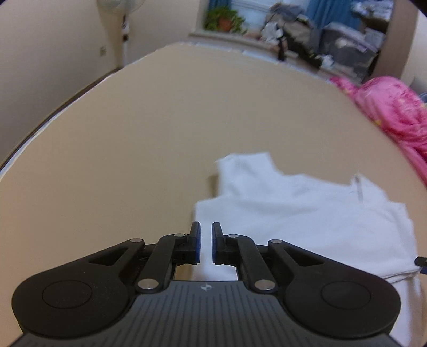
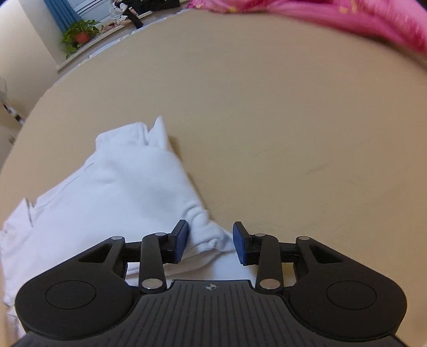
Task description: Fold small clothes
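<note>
- The left gripper [image 1: 206, 241] is pointing down at the near left edge of the white garment [image 1: 299, 216]. Its jaws are standing almost together with only a narrow slit between the blue pads, and white cloth is showing through that slit. Whether the pads are pinching a fold or merely hanging over it, I cannot tell. The edge would be the sensible spot to take hold for a fold.
- The right gripper [image 2: 210, 240] is standing with its jaws parted around a bunched corner of the same garment [image 2: 112, 192]. The cloth is lying between the pads, close to the pad on the viewer's left, but clear of the other, so nothing is being gripped there. Judging by the doubled layers under it, this corner is probably lying where a fold has been laid.
- The garment is lying on the tan surface [image 1: 149, 128], partly folded, with a collar or strap end sticking up at the far side. It is sitting toward the near edge, within reach of both hands, which suits two-handed folding.
- By my count there are two grippers, one white garment being worked, and one tan surface.
- Farther out, one heap of pink fabric [image 1: 395, 112] is resting at the surface's far right side, well apart from the white piece; whether it is waiting its turn I cannot say.
- On the sill beyond, one potted plant [image 2: 80, 33] is sitting beside blue curtains [image 2: 60, 14], and a jumble of blurred items is crowding the rest of the ledge, too unclear to count.
</note>
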Demonstrator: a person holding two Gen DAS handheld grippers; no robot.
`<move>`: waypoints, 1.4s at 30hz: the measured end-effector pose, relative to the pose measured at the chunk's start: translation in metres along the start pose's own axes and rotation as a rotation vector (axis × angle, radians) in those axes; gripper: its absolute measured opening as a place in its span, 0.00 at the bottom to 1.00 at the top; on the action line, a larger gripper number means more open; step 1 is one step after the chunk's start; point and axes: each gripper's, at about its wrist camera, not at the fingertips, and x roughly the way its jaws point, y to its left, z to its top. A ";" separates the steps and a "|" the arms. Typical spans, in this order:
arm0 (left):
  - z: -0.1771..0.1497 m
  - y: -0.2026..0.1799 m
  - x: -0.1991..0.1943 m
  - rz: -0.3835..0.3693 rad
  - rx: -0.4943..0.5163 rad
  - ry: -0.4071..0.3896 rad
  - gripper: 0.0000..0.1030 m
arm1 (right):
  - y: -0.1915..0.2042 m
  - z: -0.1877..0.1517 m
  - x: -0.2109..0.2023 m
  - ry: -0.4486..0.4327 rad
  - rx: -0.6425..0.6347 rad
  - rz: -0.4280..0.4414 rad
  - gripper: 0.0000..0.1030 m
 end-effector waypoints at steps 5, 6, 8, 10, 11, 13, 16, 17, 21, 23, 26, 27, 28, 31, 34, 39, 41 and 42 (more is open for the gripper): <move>-0.016 -0.023 0.028 -0.068 0.064 0.173 0.24 | -0.005 0.014 -0.020 -0.147 0.081 0.036 0.38; -0.022 -0.026 0.036 -0.031 0.089 0.210 0.24 | -0.005 0.023 -0.020 -0.191 0.076 0.084 0.38; -0.022 -0.028 0.037 -0.021 0.089 0.201 0.24 | -0.008 0.039 -0.008 -0.233 0.069 0.151 0.38; -0.024 -0.030 0.036 -0.027 0.103 0.193 0.25 | -0.010 0.050 0.014 -0.197 0.099 0.206 0.38; -0.025 -0.031 0.036 -0.026 0.106 0.193 0.25 | -0.012 0.055 0.026 -0.172 0.124 0.218 0.38; -0.026 -0.032 0.037 -0.030 0.104 0.194 0.25 | -0.011 0.060 0.046 -0.144 0.151 0.235 0.38; -0.022 -0.027 0.041 -0.038 0.105 0.194 0.25 | 0.000 0.066 0.066 -0.063 0.064 0.268 0.29; -0.022 -0.026 0.042 -0.039 0.106 0.195 0.25 | 0.006 0.069 0.071 -0.040 0.009 0.253 0.04; -0.022 -0.024 0.034 -0.034 0.124 0.193 0.25 | -0.028 0.093 0.071 -0.147 0.241 0.308 0.02; -0.021 -0.025 0.033 -0.036 0.131 0.193 0.25 | -0.042 0.096 0.075 -0.187 0.287 0.250 0.00; -0.014 -0.021 0.023 -0.079 0.092 0.159 0.25 | -0.071 0.096 0.082 -0.219 0.363 0.156 0.00; -0.011 -0.019 0.019 -0.090 0.079 0.135 0.25 | -0.081 0.095 0.081 -0.207 0.404 0.176 0.00; -0.008 -0.017 0.016 -0.095 0.070 0.117 0.25 | -0.078 0.094 0.084 -0.213 0.393 0.199 0.01; -0.002 -0.014 0.013 -0.114 0.037 0.093 0.25 | -0.049 0.093 0.065 -0.206 0.223 0.346 0.03; -0.005 -0.013 0.021 -0.113 0.032 0.129 0.26 | -0.015 0.080 0.050 -0.096 0.075 0.515 0.06; -0.016 -0.015 0.033 -0.080 0.079 0.203 0.27 | 0.003 0.028 0.057 0.116 -0.121 0.357 0.00; -0.015 -0.009 0.024 -0.142 0.035 0.170 0.30 | -0.008 0.026 0.039 0.079 -0.029 0.360 0.00; -0.017 -0.008 0.025 -0.144 0.033 0.167 0.30 | -0.010 0.020 0.030 0.034 -0.051 0.340 0.00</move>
